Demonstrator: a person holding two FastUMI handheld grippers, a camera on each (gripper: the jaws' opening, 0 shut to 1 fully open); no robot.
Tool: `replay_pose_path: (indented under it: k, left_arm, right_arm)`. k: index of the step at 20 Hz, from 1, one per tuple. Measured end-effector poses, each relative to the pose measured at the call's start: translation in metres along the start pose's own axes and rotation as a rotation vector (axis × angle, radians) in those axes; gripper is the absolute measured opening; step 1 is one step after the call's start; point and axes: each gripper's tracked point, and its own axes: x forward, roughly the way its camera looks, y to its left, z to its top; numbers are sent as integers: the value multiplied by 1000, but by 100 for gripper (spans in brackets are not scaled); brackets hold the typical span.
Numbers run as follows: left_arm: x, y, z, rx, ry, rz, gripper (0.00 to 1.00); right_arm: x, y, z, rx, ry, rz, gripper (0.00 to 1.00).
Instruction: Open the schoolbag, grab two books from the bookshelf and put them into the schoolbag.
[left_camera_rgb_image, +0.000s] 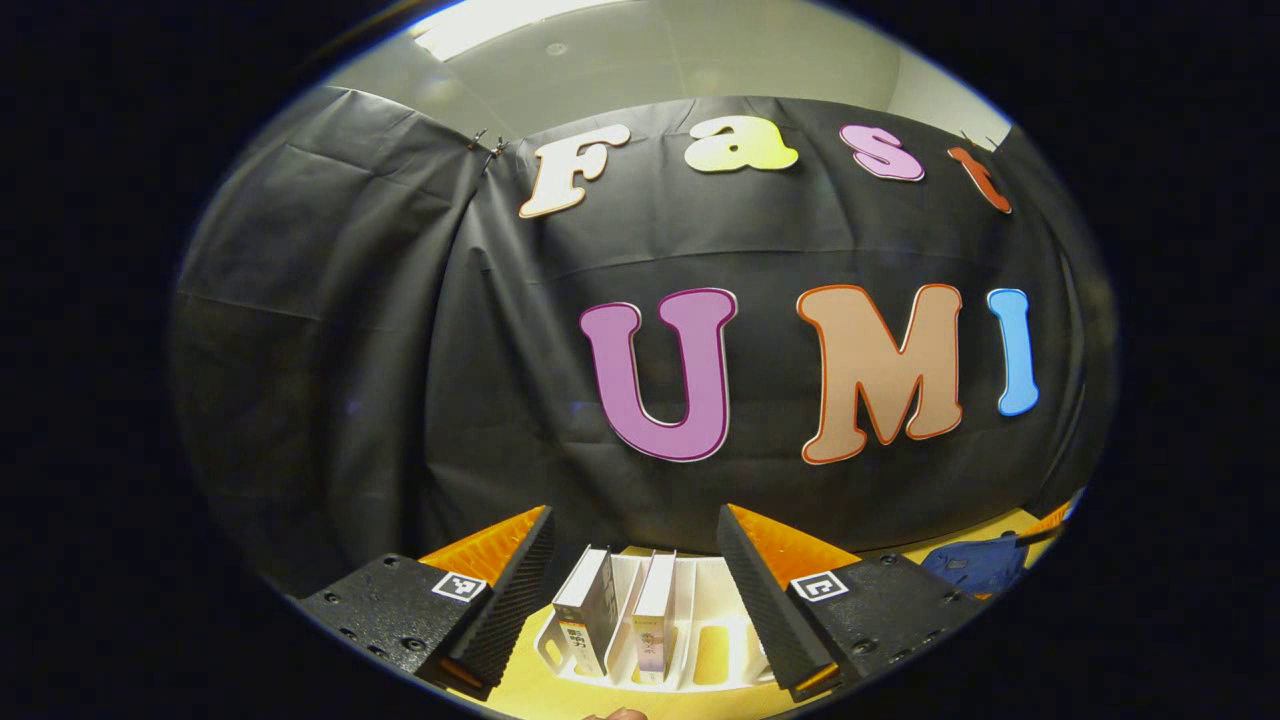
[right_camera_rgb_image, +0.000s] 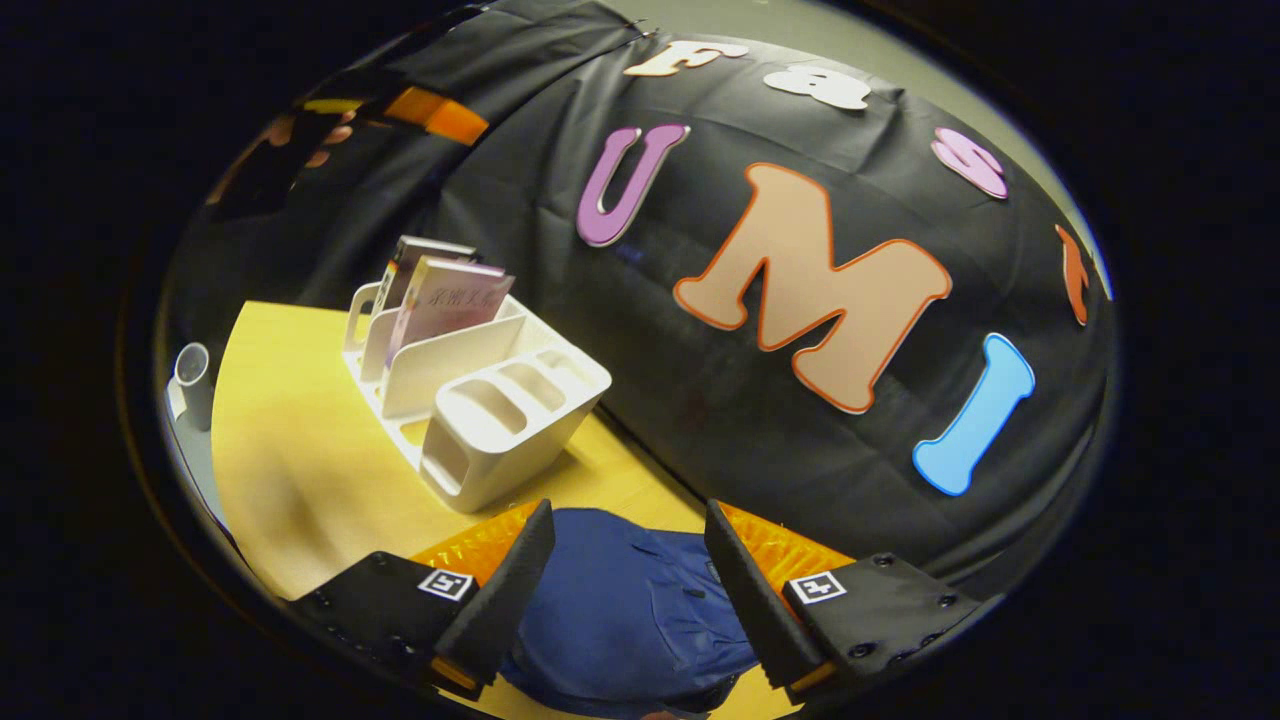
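Observation:
In the left gripper view a white bookshelf (left_camera_rgb_image: 700, 630) stands on the yellow table with two upright books, a dark one (left_camera_rgb_image: 585, 612) and a pale one (left_camera_rgb_image: 652, 618). My left gripper (left_camera_rgb_image: 635, 520) hangs open above and in front of them. In the right gripper view my right gripper (right_camera_rgb_image: 628, 515) is open just above the blue schoolbag (right_camera_rgb_image: 625, 600), which lies between its fingers without touching them. The bookshelf (right_camera_rgb_image: 480, 400) and its two books (right_camera_rgb_image: 445, 300) sit to the left. The schoolbag (left_camera_rgb_image: 975, 565) also appears low at the right in the left gripper view.
The yellow table (right_camera_rgb_image: 290, 440) reaches the black cloth wall right behind shelf and bag. A grey cylinder (right_camera_rgb_image: 192, 380) stands off the table's left edge. At the upper left of the right gripper view a hand holds the other gripper (right_camera_rgb_image: 400, 110).

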Motion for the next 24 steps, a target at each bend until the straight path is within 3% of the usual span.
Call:
replay_pose_path:
  k: [13,20,22,24]
  left_arm:
    - [-6,23,-6,19,24,47,94]
    - [-11,36,-14,22,42,75,93]
    - [-11,38,-15,20,47,79,93]
    - [-11,39,-16,19,50,80,93]
  right_arm:
    - [30,65,-70,-126,185,155,99]
    - [40,70,-102,-175,279,140,98]
    - [40,71,-105,-176,304,143,94]
    - [39,76,-109,-172,331,153,77]
